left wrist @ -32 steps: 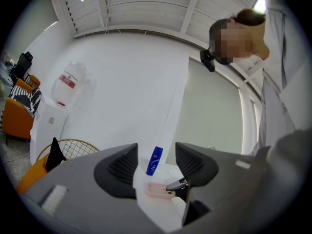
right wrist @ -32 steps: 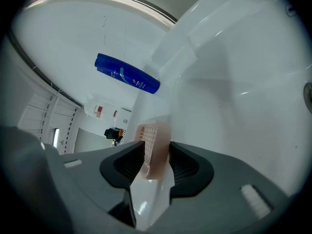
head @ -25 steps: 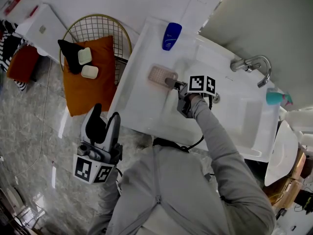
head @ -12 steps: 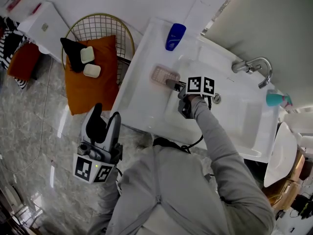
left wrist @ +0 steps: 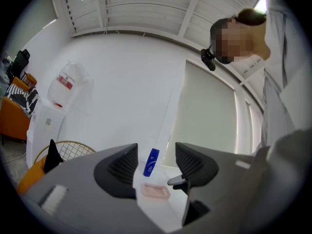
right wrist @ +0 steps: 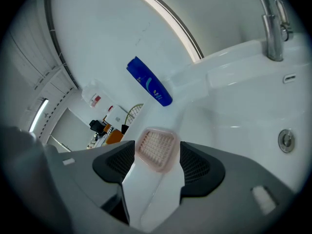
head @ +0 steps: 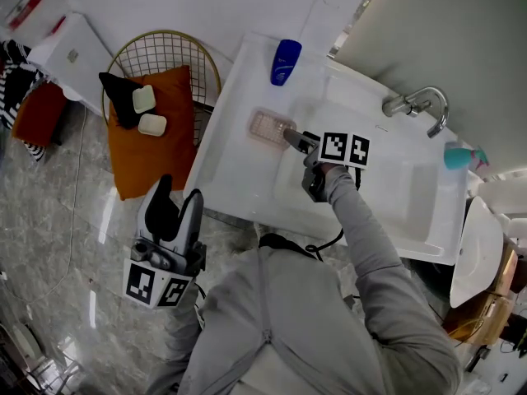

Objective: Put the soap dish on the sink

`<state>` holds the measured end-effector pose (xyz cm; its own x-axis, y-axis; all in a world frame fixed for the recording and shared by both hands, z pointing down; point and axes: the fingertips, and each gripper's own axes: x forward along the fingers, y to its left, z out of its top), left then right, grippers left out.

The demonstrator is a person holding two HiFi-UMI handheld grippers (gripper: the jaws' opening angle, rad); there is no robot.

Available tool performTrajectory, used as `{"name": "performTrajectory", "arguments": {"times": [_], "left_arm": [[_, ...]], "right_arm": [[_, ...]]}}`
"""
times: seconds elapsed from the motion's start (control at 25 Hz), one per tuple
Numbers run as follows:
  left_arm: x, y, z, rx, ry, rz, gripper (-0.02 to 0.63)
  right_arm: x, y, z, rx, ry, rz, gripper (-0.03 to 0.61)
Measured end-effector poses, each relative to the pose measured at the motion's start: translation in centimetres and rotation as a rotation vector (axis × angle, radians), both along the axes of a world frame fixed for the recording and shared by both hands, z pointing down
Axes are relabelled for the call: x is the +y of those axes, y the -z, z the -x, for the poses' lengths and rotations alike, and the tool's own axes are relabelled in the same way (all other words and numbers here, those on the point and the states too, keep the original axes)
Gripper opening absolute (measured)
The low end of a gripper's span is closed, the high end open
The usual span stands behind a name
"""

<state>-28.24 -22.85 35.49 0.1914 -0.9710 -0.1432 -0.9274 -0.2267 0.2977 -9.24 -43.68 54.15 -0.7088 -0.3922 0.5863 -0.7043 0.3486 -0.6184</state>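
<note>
Where the white sink [head: 230, 171] has its flat ledge left of the basin, the pink soap dish [head: 270, 127] is seen lying flat, grid side up, with the blue bottle [head: 286, 62] lying near it toward the wall. The right gripper [head: 290, 138] is held over the ledge just beside the dish, pointed downward at it. In the right gripper view its jaws are spread wide and nothing is gripped; the dish [right wrist: 156, 149] is framed in the gap just past the tips, with neither pad pressed on it. The bottle [right wrist: 149, 88] is seen beyond the dish, the faucet [right wrist: 273, 28] at the upper right and the drain [right wrist: 286, 139] in the basin. The left gripper [head: 175, 200] is held low in front of the sink, well apart from it, above the floor. Its jaws are parted and empty in the left gripper view, the dish [left wrist: 156, 191] and bottle [left wrist: 151, 162] showing far off between them. A wire basket [head: 165, 52] with an orange cushion [head: 152, 159] and two soap bars [head: 148, 111] is placed left of the sink.
</note>
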Motion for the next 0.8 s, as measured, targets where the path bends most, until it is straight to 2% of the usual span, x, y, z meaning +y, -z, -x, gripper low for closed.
{"name": "performTrajectory", "arguments": {"times": [0.44, 0.64, 0.8], "left_arm": [[-1.3, 0.4, -3.1, -0.021, -0.098, 0.0, 0.261], [-2.0, 0.5, -4.4, -0.033, -0.133, 0.0, 0.261], [-2.4, 0.6, -5.2, -0.037, -0.157, -0.001, 0.261]], "right_arm": [[3.2, 7.0, -2.4, -0.113, -0.054, -0.196, 0.269], [4.7, 10.0, -3.7, -0.117, -0.066, -0.316, 0.268], [5.9, 11.8, -4.6, -0.139, -0.079, -0.372, 0.268]]}}
